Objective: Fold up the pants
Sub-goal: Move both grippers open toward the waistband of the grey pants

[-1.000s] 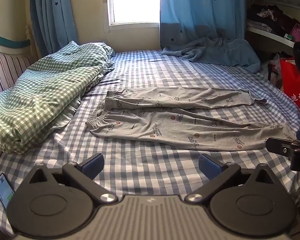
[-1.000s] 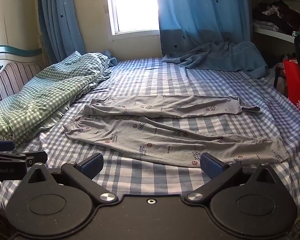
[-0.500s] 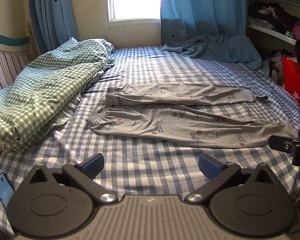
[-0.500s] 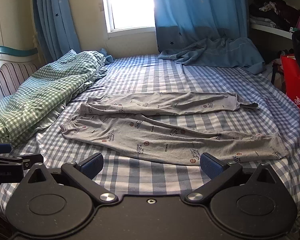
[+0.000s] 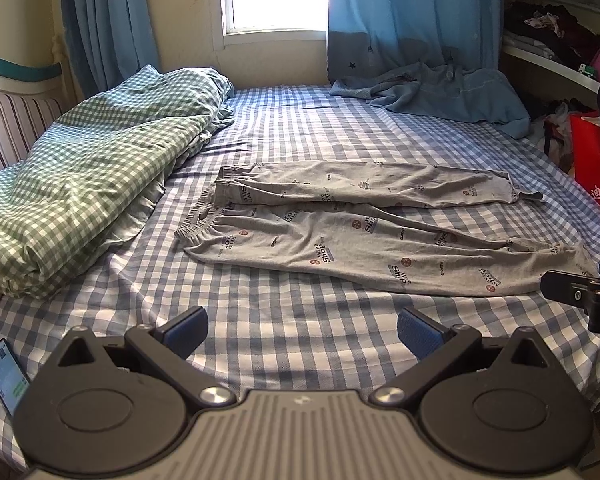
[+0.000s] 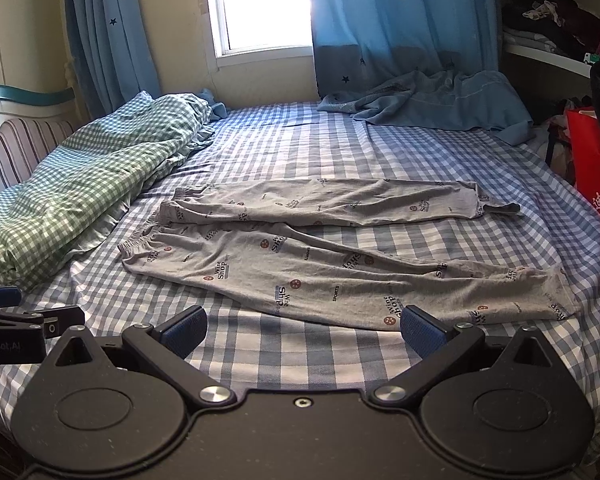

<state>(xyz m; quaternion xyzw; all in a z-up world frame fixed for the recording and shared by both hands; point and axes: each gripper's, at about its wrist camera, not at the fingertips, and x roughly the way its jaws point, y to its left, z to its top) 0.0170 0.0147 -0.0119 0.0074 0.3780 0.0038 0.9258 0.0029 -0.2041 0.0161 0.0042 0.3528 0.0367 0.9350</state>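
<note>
Grey pants (image 5: 352,236) with little "Wine Shop" prints and red dots are spread flat across the middle of the bed (image 5: 300,320), unfolded. Elastic waistband points toward the headboard side, both legs stretch out toward the foot, splayed apart a bit, fabric kinda wrinkly, nearer leg close to the front edge.

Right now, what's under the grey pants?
The pants lie flat on the blue checked sheet, which shows all round them. Whatever lies directly beneath the fabric is covered. Both grippers, left and right, hover open, short of them.
</note>
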